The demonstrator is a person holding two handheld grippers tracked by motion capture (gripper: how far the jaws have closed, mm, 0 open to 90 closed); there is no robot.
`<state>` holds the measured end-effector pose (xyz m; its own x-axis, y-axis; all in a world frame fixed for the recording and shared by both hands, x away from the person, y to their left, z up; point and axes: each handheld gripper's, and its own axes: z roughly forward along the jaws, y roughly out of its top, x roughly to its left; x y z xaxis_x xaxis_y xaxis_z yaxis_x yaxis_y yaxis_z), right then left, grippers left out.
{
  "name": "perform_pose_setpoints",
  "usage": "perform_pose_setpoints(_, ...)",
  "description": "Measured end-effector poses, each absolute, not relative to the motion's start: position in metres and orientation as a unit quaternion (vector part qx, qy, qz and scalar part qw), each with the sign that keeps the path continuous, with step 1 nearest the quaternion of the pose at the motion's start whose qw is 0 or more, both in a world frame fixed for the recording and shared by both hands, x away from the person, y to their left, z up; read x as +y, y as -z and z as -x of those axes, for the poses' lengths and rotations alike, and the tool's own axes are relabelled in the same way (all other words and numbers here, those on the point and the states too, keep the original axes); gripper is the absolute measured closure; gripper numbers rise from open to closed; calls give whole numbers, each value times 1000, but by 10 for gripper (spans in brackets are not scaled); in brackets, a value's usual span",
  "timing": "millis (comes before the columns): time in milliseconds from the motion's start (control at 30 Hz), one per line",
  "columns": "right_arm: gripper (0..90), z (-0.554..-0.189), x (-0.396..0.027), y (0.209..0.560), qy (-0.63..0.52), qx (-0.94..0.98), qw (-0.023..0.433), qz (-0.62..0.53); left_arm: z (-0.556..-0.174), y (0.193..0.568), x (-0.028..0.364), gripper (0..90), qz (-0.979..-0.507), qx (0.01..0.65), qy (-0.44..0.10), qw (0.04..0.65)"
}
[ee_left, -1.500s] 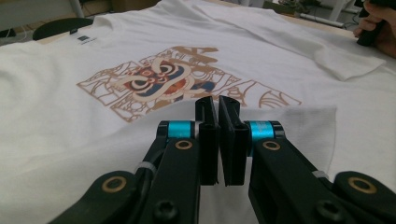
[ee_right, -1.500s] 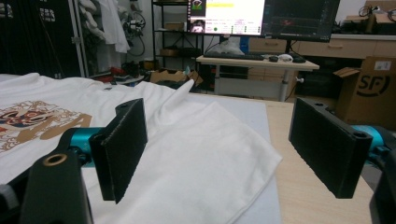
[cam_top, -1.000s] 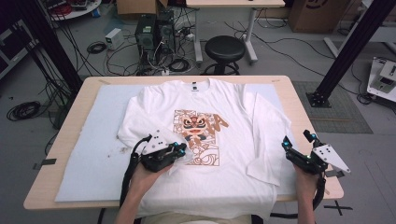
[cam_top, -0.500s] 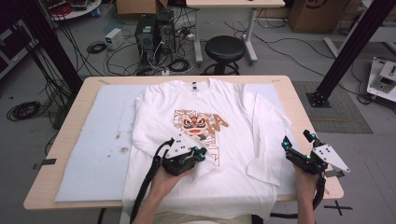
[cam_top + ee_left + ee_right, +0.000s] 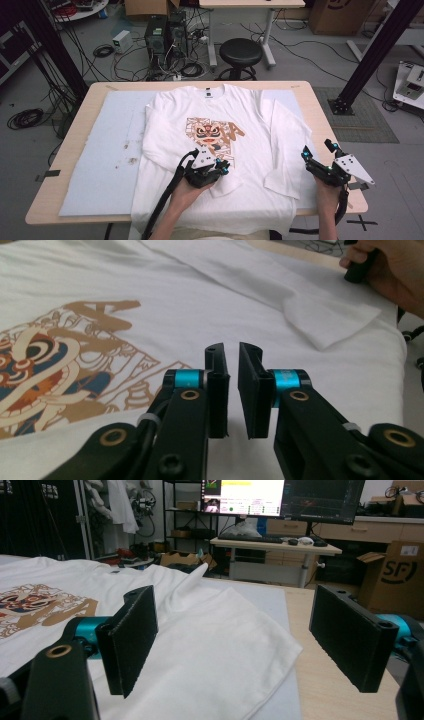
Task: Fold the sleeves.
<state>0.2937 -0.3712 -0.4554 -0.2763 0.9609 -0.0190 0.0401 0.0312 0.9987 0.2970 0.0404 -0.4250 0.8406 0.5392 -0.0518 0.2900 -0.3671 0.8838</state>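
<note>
Left tool has dragged sleeve across shirt, jaws just parting.

A grey floor strewn with cables, a black round stool, and black computer towers behind the wooden table

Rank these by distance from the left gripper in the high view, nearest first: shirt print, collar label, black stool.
From the left gripper:
1. Shirt print, just beyond the jaws, mid-shirt.
2. Collar label, at the shirt's far edge.
3. Black stool, on the floor past the table.
</note>
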Motion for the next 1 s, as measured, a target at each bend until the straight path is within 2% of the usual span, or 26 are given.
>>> perform_pose_setpoints(200,197,-294,-371,455,-545,583,423,-429,-293,431,42,606,-828,257,-103,488)
perform_pose_setpoints(300,198,-294,-371,455,-546,583,423,-429,-281,428,40,549,-833,226,-101,495)
perform_pose_setpoints(500,198,-294,-370,455,-544,584,424,-428,-269,434,30,555,-856,189,-86,474)
perform_pose_setpoints(733,198,-294,-370,455,-545,584,422,-429,-270,446,21,555,-877,177,-110,433)
perform_pose_setpoints(933,198,-294,-370,455,-544,585,422,-430,-269,450,18,642,-887,161,-128,413)
perform_pose_setpoints(1000,198,-294,-370,455,-544,584,422,-430,-268,450,18,710,-888,156,-136,412)
